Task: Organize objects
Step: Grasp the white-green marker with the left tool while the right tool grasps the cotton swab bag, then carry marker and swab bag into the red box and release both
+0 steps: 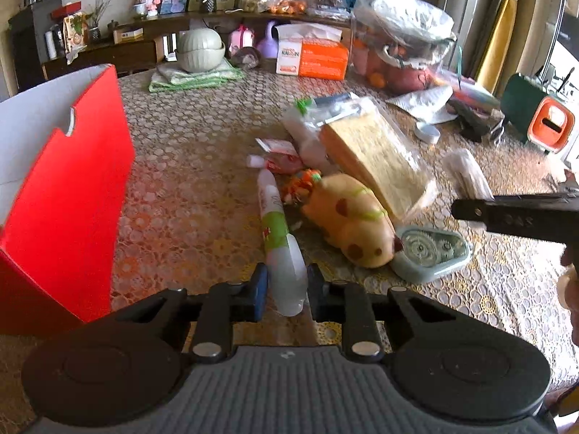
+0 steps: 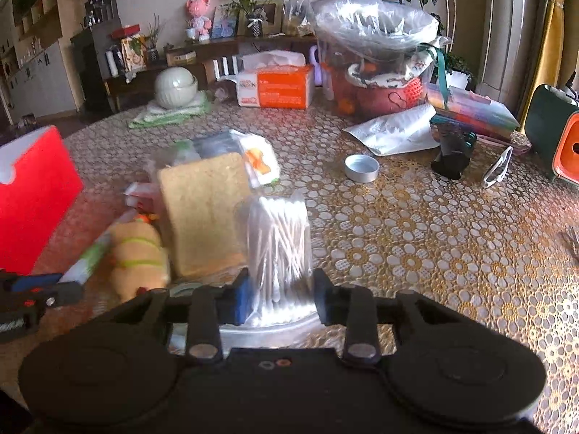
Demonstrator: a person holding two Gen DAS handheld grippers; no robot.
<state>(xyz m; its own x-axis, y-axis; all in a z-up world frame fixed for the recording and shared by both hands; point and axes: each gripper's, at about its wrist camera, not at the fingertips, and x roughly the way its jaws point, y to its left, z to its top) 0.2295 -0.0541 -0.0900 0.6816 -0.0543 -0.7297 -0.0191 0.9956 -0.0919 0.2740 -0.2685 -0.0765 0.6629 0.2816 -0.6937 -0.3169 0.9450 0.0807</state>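
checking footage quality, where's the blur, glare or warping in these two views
Left wrist: bread bag and plush smeared, red box sharp, edges bowed by fisheye. Right wrist: darker, plush and bread blurred, swab bag fairly sharp with glare at its base; tablecloth crisp.

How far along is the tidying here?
Early: nothing visibly put away yet. The left tool straddles the white bottle; the right tool straddles the bag of cotton swabs. The bread, plush toy and tape dispenser lie beside the red box.
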